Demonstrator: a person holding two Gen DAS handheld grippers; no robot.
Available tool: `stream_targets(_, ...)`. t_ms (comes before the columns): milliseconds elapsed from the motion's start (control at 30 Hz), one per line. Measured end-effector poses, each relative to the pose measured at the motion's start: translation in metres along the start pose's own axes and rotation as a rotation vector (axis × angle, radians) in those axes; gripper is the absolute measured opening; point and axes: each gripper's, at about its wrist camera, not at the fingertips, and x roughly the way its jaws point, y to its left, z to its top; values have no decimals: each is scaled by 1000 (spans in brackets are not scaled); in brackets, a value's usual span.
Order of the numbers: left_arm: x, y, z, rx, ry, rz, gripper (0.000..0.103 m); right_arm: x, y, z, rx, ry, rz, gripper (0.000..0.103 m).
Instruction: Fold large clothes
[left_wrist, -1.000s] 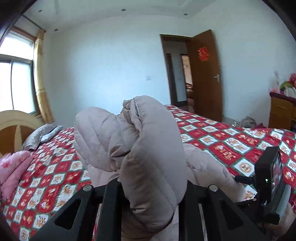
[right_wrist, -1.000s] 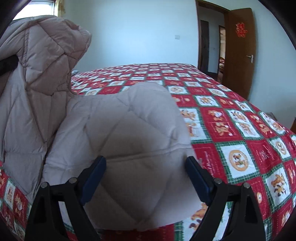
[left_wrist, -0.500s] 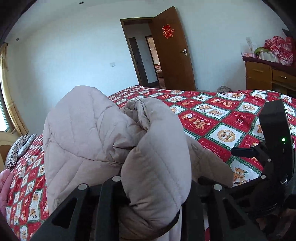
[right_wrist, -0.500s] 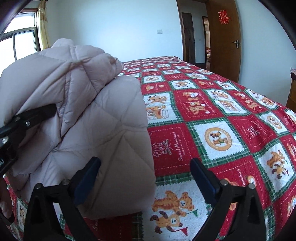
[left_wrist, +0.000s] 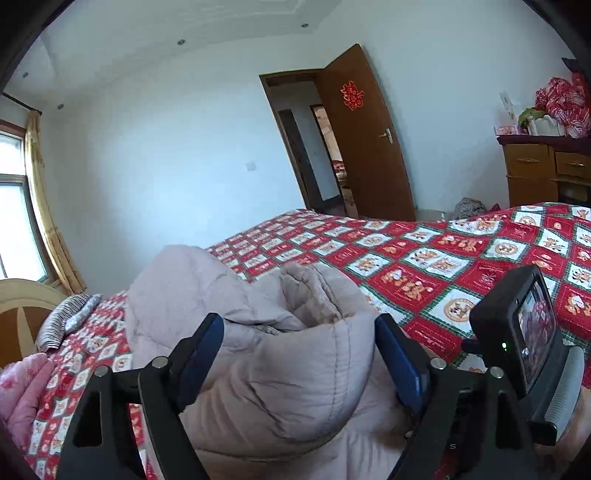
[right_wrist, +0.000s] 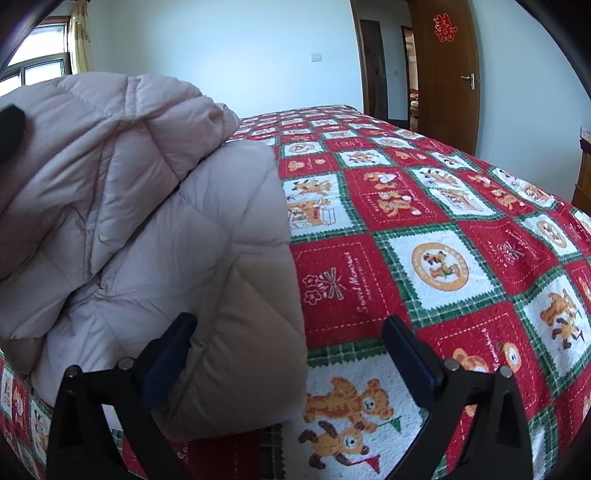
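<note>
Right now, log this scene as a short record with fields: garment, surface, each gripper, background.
garment: beige puffer coat, bunched and partly folded on the bed
surface: red patchwork bedspread
left gripper: open, fingers either side of a coat fold
right gripper: open, straddling the coat's edge
background: brown door open, dresser at right

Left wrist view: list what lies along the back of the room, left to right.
Window → curtain → wall switch → open doorway → wooden door → wooden dresser.
</note>
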Motion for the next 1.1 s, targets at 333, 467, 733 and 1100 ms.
stream_targets(333, -6, 80, 6, -111, -49, 206, 97, 3, -2, -1, 3, 17, 12, 103)
stream_targets(467, -16, 112, 3, -279, -90, 134, 97, 6, -1, -2, 2, 24, 14, 103)
stream_targets(733, 23, 91, -11, -266, 35, -41, 97, 8, 0, -2, -7, 31, 6, 103)
stream_targets(1100, 40, 48, -33, -266, 88, -231, 33, 8, -3, -2, 12, 29, 20, 103)
